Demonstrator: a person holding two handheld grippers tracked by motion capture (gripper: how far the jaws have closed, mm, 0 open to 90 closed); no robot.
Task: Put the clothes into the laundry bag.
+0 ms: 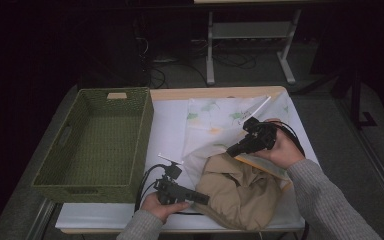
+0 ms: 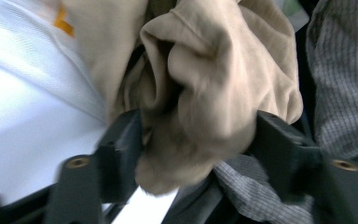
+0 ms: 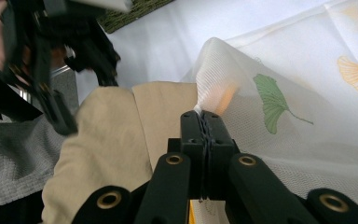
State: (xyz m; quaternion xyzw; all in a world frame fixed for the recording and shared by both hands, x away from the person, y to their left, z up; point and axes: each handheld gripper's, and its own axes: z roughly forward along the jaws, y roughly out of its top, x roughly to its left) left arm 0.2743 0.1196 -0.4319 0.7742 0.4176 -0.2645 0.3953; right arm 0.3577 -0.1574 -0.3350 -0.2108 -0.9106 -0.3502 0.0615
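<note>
A crumpled beige garment (image 1: pixel 242 192) lies at the front of the table, against the near end of a white mesh bag (image 1: pixel 220 120) printed with green and orange leaves. My left gripper (image 1: pixel 207 199) points right into the garment's left side. In the left gripper view its jaws stand apart with a bunch of the beige garment (image 2: pixel 214 70) between them, around the left gripper (image 2: pixel 196 135). My right gripper (image 1: pixel 230 151) is shut on the bag's edge. In the right gripper view, the right gripper (image 3: pixel 205 114) pinches the white mesh bag (image 3: pixel 284 84) and lifts it beside the beige garment (image 3: pixel 107 140).
A green woven basket (image 1: pixel 142 145) stands on the table's left half, with nothing seen inside. A white cover (image 1: pixel 167 130) lies over the tabletop. Grey sleeves (image 1: pixel 320 195) come in from the bottom. A desk frame and cables stand on the floor behind.
</note>
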